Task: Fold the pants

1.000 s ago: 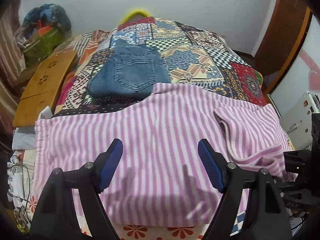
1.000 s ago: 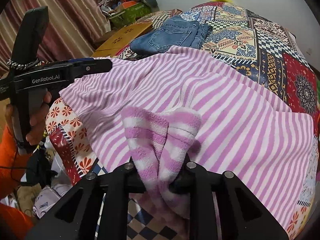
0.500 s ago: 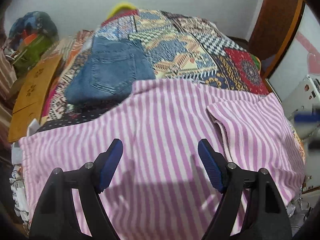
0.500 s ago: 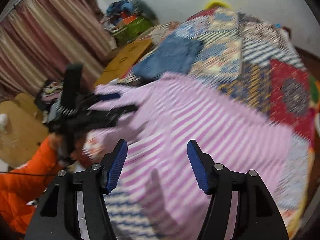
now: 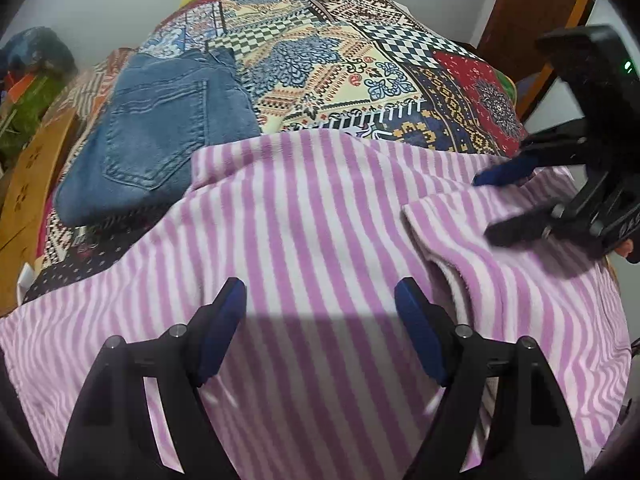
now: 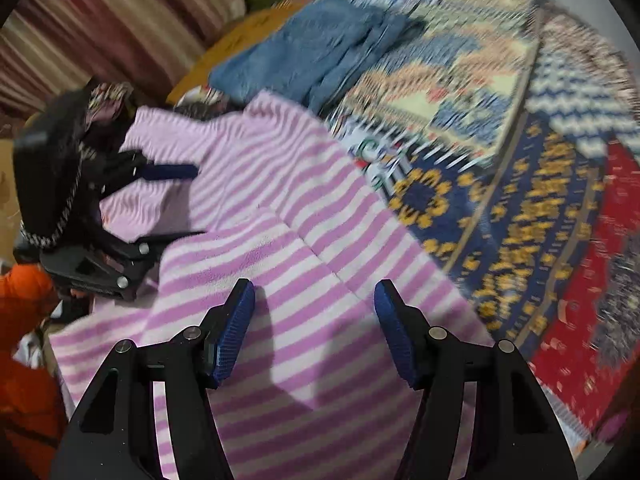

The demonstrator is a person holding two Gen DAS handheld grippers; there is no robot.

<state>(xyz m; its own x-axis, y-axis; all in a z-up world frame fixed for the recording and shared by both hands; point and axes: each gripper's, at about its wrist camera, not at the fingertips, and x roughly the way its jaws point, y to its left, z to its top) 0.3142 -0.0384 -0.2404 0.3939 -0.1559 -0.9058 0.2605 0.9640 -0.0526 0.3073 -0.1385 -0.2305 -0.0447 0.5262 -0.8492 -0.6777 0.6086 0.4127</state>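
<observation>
- Pants (image 5: 312,248), pink striped, lie spread on the quilt (image 5: 360,64), one flap folded over on their right side; more folds left, probably.
- Jeans (image 5: 160,132), already folded, just beyond the pants.
- Two pairs of trousers, two grippers.
- Left gripper (image 5: 320,332) wide open, empty, over the pants.
- Right gripper (image 6: 314,328) open, empty, at the pants' edge.

My left gripper (image 5: 320,332), right gripper (image 6: 314,328): black frames, blue ribbed pads, silver screws; orange sleeve (image 6: 24,360) worn.
</observation>
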